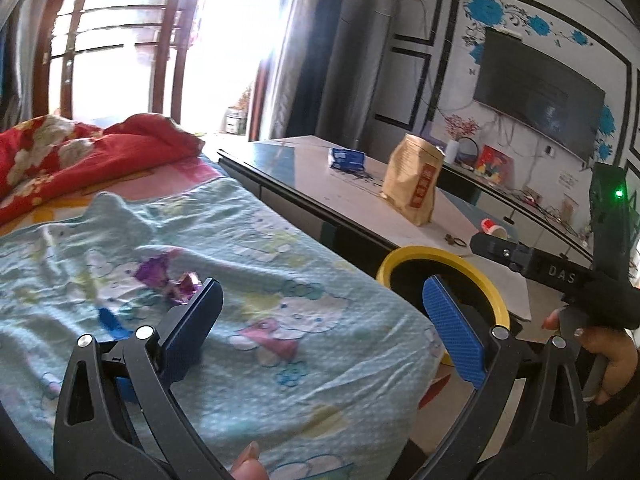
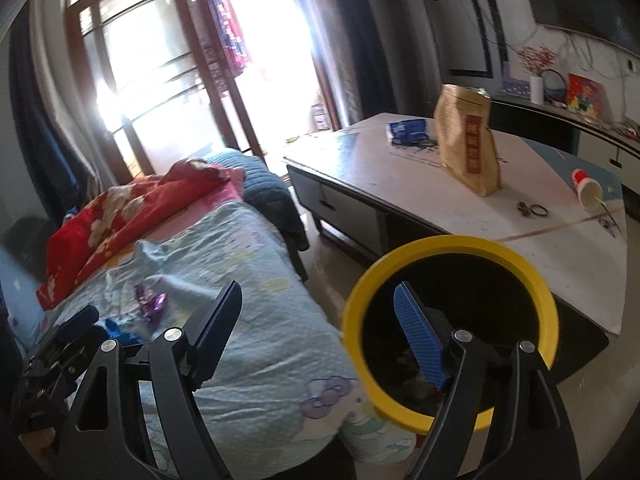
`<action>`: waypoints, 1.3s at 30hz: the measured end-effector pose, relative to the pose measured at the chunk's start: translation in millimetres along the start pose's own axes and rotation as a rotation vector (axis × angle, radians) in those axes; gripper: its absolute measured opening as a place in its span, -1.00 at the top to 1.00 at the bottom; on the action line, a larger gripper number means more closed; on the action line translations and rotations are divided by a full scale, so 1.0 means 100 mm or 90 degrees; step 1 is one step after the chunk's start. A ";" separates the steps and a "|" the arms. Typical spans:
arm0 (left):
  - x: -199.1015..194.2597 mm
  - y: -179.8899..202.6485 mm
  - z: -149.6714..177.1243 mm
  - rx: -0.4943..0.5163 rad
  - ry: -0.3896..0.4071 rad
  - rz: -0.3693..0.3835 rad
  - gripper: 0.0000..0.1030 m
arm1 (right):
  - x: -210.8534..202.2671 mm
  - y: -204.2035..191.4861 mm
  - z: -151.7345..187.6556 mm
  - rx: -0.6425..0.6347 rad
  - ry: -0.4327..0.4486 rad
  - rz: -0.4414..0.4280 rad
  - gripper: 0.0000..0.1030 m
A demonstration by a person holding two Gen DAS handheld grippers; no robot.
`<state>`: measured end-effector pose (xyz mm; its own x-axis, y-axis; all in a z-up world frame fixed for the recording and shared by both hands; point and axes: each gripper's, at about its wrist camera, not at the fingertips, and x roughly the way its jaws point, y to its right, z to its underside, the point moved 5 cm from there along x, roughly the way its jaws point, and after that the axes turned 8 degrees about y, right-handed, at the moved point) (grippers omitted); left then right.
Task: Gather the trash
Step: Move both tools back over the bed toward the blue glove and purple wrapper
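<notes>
A crumpled purple wrapper (image 1: 173, 281) (image 2: 151, 305) lies on the light-blue cartoon bedsheet (image 1: 256, 320). A blue scrap (image 1: 111, 321) (image 2: 120, 331) lies just nearer on the sheet. My left gripper (image 1: 325, 322) is open and empty, and its left finger tip stands right beside the purple wrapper. A black bin with a yellow rim (image 1: 420, 254) (image 2: 452, 242) stands on the floor between the bed and the table. My right gripper (image 2: 320, 322) is open and empty, with its right finger over the bin's mouth.
A low white-topped table (image 2: 400, 184) holds a brown paper bag (image 2: 468, 140), a blue packet (image 2: 408, 130), a tipped cup (image 2: 586, 188) and small rings (image 2: 534, 210). A red floral quilt (image 1: 80, 156) lies at the bed's far end. A hand (image 1: 612, 360) holds the right gripper's handle.
</notes>
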<state>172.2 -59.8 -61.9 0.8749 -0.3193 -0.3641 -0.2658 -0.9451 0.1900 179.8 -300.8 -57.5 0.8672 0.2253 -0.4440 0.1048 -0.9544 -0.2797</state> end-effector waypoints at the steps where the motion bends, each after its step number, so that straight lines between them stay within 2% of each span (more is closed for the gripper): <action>1: -0.01 -0.02 -0.01 -0.002 0.002 -0.004 -0.79 | 0.01 -0.07 0.00 -0.007 -0.001 -0.007 -0.48; 20: -0.40 -0.84 0.00 -0.060 0.017 -0.109 -0.79 | 0.23 -0.98 0.04 -0.074 -0.025 -0.110 -0.51; 29: -0.59 -1.35 0.08 -0.102 -0.002 -0.159 -0.79 | 0.50 -1.41 0.11 -0.095 -0.063 -0.162 -0.51; 34: -0.60 -1.52 0.15 -0.115 -0.027 -0.159 -0.78 | 0.72 -1.61 0.20 -0.111 -0.094 -0.182 -0.51; 39: -0.52 -1.53 0.26 -0.127 -0.058 -0.125 -0.36 | 0.98 -1.81 0.32 -0.123 -0.134 -0.198 -0.51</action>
<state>156.6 99.8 -95.1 0.8592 -0.1452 -0.4906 -0.0022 -0.9599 0.2802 229.9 -99.9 -77.3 0.6638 0.5249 -0.5327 0.4531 -0.8490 -0.2720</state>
